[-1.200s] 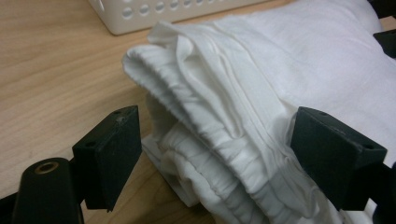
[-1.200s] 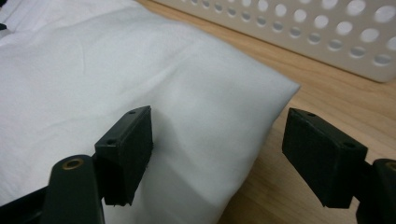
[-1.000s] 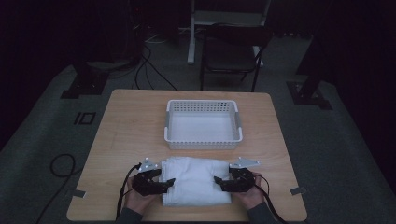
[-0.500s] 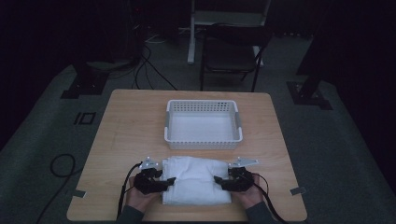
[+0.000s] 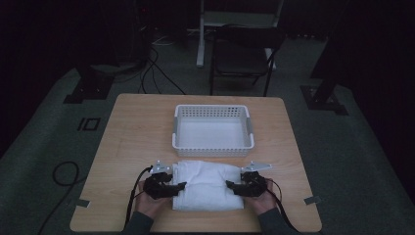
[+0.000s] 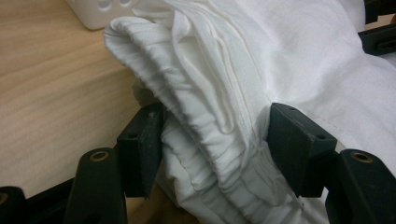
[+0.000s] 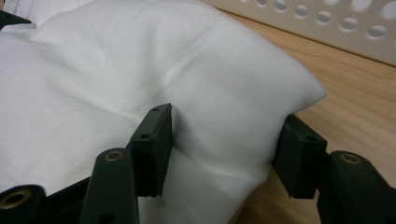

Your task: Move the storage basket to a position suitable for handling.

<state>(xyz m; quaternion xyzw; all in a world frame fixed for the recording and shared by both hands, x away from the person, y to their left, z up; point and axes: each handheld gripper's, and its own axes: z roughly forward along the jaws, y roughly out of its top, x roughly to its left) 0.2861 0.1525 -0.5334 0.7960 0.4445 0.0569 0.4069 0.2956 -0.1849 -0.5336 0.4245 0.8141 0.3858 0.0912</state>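
Folded white cloth (image 5: pixel 208 185), long axis running straight from left gripper (image 5: pixel 180 186) to right gripper (image 5: pixel 231 185), near edge of wooden table (image 5: pixel 132 132), just short of white perforated basket (image 5: pixel 213 130). No readable writing. Soft, puffy, ribbed gathered hem at left end. Left jaws partly closed, pinching that hem; right jaws partly closed, squeezing the plump fold.

Cloth's (image 6: pixel 243 70) far side beyond frame

The white basket (image 5: pixel 213 131) is sitting just beyond the folded white cloth (image 5: pixel 208 183) — blocking the way toward the table's (image 5: pixel 132 132) far edge; bare wood is lying open along both side edges.
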